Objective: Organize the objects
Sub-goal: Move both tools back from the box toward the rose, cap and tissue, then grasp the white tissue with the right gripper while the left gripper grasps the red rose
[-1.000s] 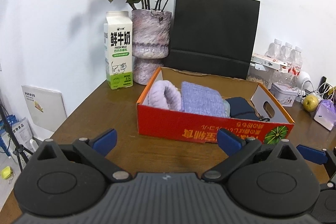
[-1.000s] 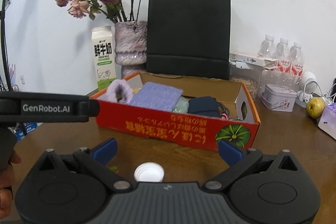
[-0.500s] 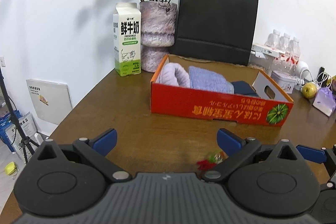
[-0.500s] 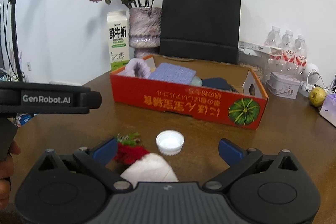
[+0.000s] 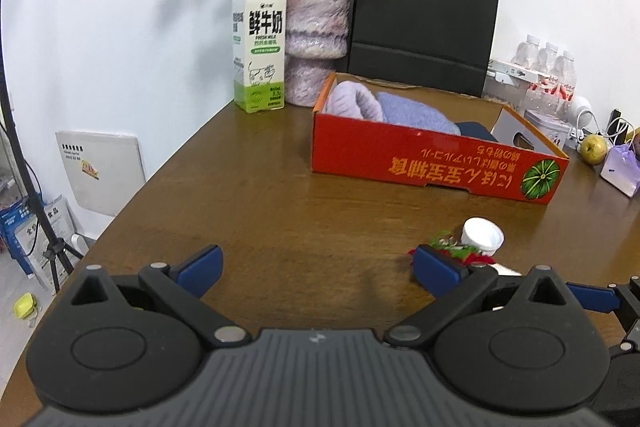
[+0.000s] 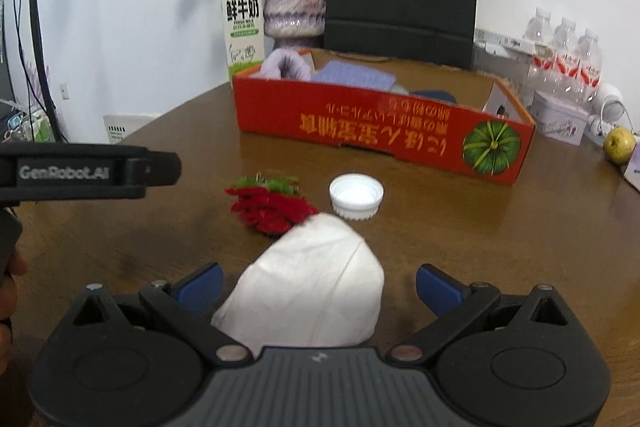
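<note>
Both claws have drawn back from the red cardboard box point(image 6: 384, 123) over the last second, so the box sits farther off in each wrist view and a stretch of brown tabletop point(image 5: 256, 211) has opened up in front of it, bringing loose things into sight that were hidden or only half seen before.

The tabletop carries everything. At its back edge stands a black paper bag point(image 5: 424, 27), with a mottled purple vase point(image 5: 316, 39) of dried roses to its left and a milk carton point(image 5: 260, 47) beside that. The red cardboard box lies in front of the bag, open on top, holding a lilac knitted piece point(image 5: 352, 101), a blue-grey folded cloth point(image 5: 416, 115) and something dark navy point(image 5: 474, 131).

Nearer, a white paper-wrapped bundle point(image 6: 312, 287) lies on the wood directly between the right claw's blue fingers, its narrow end touching a red artificial flower point(image 6: 272, 211) with green leaves. A white bottle cap point(image 6: 356, 195) rests open side up just right of the flower — apart from it, and well short of the box.

The right claw point(image 6: 320, 285) stands spread wide, either finger clear of the bundle. The left claw point(image 5: 316, 267) is likewise spread apart with only bare wood between its fingers — the flower and cap lie just past its right finger.
</note>
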A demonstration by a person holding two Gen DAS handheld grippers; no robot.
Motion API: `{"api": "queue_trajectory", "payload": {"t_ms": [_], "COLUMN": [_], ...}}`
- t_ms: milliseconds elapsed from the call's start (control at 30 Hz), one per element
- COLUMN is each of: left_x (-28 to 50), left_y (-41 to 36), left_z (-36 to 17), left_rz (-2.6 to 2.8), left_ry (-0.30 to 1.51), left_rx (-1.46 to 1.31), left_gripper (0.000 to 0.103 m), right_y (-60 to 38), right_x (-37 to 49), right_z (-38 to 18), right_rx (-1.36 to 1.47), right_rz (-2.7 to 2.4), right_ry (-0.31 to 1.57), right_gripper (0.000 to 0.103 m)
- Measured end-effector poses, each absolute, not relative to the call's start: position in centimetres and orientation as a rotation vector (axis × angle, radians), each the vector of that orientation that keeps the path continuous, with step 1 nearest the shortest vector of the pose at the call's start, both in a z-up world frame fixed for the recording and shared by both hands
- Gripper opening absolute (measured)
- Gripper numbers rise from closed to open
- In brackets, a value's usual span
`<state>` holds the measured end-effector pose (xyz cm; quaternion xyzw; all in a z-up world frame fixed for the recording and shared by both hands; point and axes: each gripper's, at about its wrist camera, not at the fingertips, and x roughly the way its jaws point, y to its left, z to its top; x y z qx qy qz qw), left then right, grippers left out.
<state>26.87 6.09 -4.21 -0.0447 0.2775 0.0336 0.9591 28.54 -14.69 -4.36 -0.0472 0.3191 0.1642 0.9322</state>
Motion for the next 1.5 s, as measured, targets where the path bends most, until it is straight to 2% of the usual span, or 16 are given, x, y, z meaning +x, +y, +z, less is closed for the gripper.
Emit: {"api": "queue_trajectory", "payload": {"t_ms": [367, 467, 500, 733, 1500], "left_x": [26.8, 26.8, 26.8, 26.7, 27.2], "left_y": [6.5, 6.5, 6.5, 6.4, 3.3], "left_z": [-4.7, -4.7, -4.7, -4.8, -3.9], "left_rz": [0.053, 0.051, 0.051, 0.056, -0.009], "left_ry": [0.579, 0.578, 0.579, 0.579, 0.548], "left_rx": [-0.107, -0.105, -0.105, -0.101, -0.084], "left_gripper": [0.103, 0.103, 0.103, 0.103, 0.103], "right_y": [-13.7, -13.5, -13.5, -13.5, -18.0], "right_x": [28.9, 28.7, 28.6, 28.1, 27.3], "right_z": [-5.3, -5.3, -5.2, -4.9, -3.6], "right_rx": [-0.100, -0.101, -0.101, -0.118, -0.079], "right_rz": [0.322, 0.335, 0.336, 0.337, 0.332], "right_ry": [0.697, 0.681, 0.673, 0.643, 0.557], "right_gripper": [0.102, 0.091, 0.084, 0.072, 0.057]}}
